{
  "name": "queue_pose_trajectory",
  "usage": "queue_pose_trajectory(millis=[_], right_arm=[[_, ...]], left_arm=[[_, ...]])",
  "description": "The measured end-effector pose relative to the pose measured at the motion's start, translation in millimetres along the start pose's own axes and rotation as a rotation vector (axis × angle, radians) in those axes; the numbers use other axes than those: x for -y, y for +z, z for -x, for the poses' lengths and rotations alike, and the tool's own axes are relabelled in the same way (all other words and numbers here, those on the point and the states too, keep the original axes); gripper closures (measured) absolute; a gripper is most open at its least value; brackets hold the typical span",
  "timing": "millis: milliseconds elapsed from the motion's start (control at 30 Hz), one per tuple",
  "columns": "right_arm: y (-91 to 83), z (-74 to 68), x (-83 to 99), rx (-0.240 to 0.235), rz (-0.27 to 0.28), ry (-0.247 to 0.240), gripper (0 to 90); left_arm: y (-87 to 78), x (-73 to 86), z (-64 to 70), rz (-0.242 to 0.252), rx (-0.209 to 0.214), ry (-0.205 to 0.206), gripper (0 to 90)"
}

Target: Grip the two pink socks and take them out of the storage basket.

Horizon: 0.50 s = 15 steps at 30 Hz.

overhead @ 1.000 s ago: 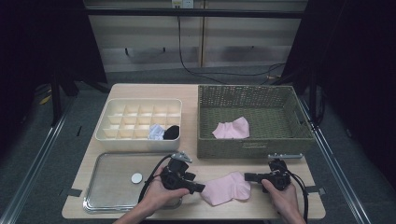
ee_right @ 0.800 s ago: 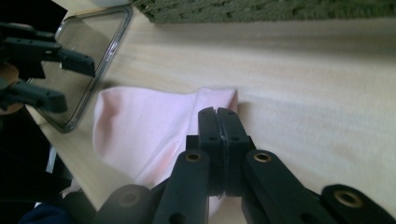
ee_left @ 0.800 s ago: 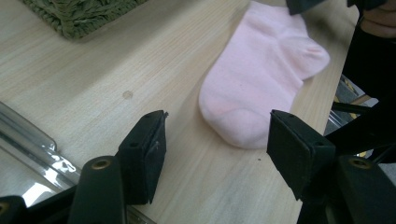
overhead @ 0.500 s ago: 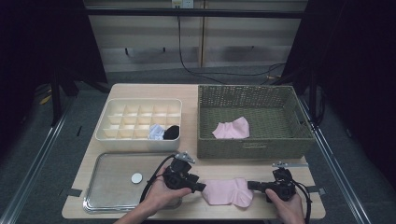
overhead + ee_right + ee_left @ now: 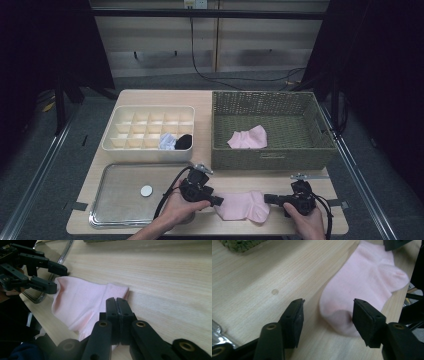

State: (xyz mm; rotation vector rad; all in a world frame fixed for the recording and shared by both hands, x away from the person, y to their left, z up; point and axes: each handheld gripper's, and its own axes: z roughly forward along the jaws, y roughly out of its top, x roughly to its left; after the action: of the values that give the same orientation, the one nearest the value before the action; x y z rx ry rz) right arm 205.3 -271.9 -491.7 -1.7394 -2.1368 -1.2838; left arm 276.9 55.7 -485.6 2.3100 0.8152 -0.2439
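A pink sock point(image 5: 243, 206) lies flat on the bench point(image 5: 200, 97), at the near edge, between the two hands. From the bench centre it sits at about 6 o'clock.

Left claw point(image 5: 218, 201): at 9 o'clock of the sock, held low over the bench. In the left gripper view the left claw point(image 5: 327, 315) has its jaws spread wide, with the rounded end of the sock point(image 5: 364, 285) lying between them. The jaw pads are not pressed on the cloth; nothing is gripped.

Right claw point(image 5: 267, 199): at 3 o'clock of the sock. In the right gripper view the right claw point(image 5: 116, 305) has its jaws pressed together with no gap showing, at the edge of the sock point(image 5: 82, 306). The cloth runs under the jaws; whether any of it is pinched between the pads cannot be told.

Other items, judged from the sock: a metal tray point(image 5: 112, 220) at 9 o'clock carrying a small white disc point(image 5: 146, 190); a cream divided organiser point(image 5: 150, 150) at 11 o'clock, with a light rolled item point(image 5: 167, 142) and a black one point(image 5: 184, 141) in adjacent front compartments; a woven basket point(image 5: 272, 159) at 1 o'clock with a second pink sock point(image 5: 247, 137) inside.
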Motion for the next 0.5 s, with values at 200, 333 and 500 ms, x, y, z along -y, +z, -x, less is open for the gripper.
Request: queue_pose_trajectory(millis=[200, 333, 500], right_arm=[[-3.5, 1.4, 1.8, -0.001, 0.008, 0.005, 89.3], [-2.5, 2.3, 0.5, 0.002, 0.005, 0.005, 89.3], [-3.1, 7.1, -1.7, 0.030, 0.011, 0.006, 89.6]], left_arm=[[1.9, 0.2, -0.3, -0.012, 0.006, 0.035, 72.1], [4.7, -1.9, 0.6, -0.023, 0.016, 0.070, 86.3], [-2.7, -3.0, -8.5, -0.003, -0.001, 0.062, 87.8]])
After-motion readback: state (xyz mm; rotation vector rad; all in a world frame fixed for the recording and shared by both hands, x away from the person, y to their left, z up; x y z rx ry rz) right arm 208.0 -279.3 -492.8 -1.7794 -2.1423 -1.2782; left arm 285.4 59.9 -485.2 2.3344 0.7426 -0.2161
